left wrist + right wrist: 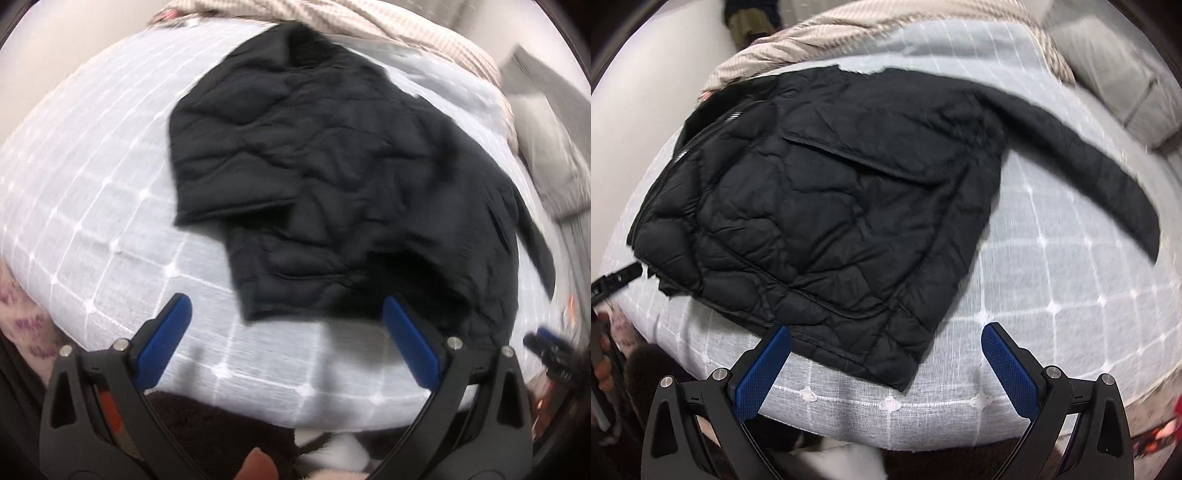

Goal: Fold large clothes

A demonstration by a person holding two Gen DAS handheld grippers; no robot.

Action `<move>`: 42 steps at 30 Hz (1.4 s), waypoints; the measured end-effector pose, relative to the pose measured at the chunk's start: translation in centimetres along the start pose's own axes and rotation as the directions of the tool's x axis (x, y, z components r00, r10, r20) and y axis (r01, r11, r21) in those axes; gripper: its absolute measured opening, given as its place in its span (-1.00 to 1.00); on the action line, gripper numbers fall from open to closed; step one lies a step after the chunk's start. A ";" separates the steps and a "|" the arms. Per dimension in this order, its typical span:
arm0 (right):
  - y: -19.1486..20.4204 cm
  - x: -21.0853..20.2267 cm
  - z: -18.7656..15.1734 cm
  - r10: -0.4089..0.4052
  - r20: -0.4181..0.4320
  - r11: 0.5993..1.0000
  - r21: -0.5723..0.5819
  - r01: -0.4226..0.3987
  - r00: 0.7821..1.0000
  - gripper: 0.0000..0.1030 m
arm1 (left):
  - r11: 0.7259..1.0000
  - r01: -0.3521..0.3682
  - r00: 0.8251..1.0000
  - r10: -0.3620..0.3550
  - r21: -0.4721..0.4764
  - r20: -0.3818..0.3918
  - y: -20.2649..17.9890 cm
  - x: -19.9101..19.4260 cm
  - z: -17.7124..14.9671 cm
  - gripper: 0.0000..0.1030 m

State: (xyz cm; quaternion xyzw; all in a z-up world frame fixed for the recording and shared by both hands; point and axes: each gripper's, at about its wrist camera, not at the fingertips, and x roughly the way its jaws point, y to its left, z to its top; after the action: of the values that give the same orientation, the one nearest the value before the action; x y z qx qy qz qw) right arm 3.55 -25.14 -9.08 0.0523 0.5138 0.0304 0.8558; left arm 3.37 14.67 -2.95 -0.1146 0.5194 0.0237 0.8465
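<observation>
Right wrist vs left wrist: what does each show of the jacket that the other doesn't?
Right wrist only: the sleeve stretched out across the bed to the right, a flap pocket, and the zipper edge on the left.
Left wrist only: a short folded-over sleeve end on the jacket's left, and a dark rug below the bed edge.
Both: the black quilted jacket lying on the pale grid-patterned bedspread, a beige striped blanket behind it, and an open, empty claw in front.

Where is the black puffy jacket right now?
In both wrist views the black quilted jacket lies spread on the pale blue checked bedcover, just ahead of the two open grippers, below the striped beige blanket.
</observation>
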 end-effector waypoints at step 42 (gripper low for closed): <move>-15.1 -1.6 -1.4 -0.249 0.047 0.913 0.345 0.219 0.967 -0.81 | 0.985 0.092 0.988 -0.072 0.145 -0.139 0.7 3.0 -4.2 -0.73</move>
State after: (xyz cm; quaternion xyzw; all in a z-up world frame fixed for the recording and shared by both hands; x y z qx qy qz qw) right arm 1.53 -40.26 -10.15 0.1374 0.4750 -0.1631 0.8538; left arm 1.00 14.16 -7.53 -0.0729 0.5698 -0.0584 0.8164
